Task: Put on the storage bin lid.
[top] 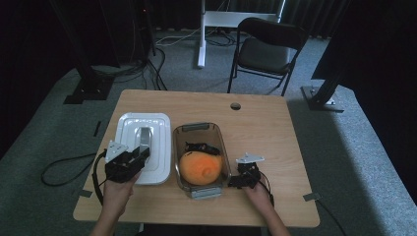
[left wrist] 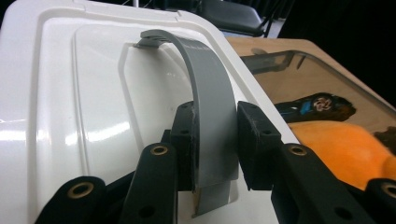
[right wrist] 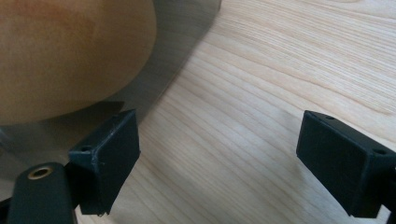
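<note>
A white lid (top: 129,129) with an arched grey handle (top: 144,137) lies at the left of the wooden table. My left gripper (top: 140,156) is shut on that handle's near end. In the left gripper view the black pads (left wrist: 187,135) clamp the grey handle (left wrist: 210,93) from both sides above the white lid (left wrist: 93,93). To its right stands a clear container (top: 200,129) with an orange round object (top: 199,168) and a small black item (top: 202,147) inside. My right gripper (top: 236,181) rests open on the table at the container's near right corner, with bare wood between its jaws (right wrist: 219,144).
In the right gripper view the container wall (right wrist: 182,42) and the orange object (right wrist: 65,51) sit just left of the jaws. The table (top: 260,128) has a cable hole (top: 235,105) at the back. A black chair (top: 265,49) stands beyond the table.
</note>
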Demonstrator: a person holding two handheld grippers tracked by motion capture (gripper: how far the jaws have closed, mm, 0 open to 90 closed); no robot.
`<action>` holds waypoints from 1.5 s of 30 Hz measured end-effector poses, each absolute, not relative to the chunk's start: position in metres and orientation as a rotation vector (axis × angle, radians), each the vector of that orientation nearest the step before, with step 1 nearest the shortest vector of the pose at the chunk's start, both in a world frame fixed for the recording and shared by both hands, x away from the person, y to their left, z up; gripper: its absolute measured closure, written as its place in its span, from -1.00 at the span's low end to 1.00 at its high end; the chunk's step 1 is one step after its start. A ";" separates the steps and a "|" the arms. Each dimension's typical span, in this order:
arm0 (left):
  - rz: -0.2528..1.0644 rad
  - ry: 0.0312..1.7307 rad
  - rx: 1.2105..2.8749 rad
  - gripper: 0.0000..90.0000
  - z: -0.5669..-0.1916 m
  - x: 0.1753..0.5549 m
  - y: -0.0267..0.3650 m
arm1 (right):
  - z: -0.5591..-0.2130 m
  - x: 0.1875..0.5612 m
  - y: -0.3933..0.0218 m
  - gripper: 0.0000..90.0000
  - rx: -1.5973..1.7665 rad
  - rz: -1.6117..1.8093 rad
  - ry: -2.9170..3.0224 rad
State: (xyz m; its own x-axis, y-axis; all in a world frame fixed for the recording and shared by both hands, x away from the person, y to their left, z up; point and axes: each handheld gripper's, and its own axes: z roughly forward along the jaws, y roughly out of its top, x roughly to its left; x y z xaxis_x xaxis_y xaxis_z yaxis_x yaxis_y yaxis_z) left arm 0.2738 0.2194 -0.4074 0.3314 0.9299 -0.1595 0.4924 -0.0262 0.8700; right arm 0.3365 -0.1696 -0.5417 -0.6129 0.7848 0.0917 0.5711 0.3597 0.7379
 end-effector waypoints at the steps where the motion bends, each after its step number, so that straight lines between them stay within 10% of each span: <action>1: 0.592 1.294 1.661 0.57 -0.406 0.273 0.219 | -0.542 0.336 -0.168 -0.72 1.202 1.103 2.351; 45: 0.315 1.023 1.757 0.57 -0.404 0.291 0.167 | -0.541 0.337 -0.137 -0.74 1.131 1.097 2.387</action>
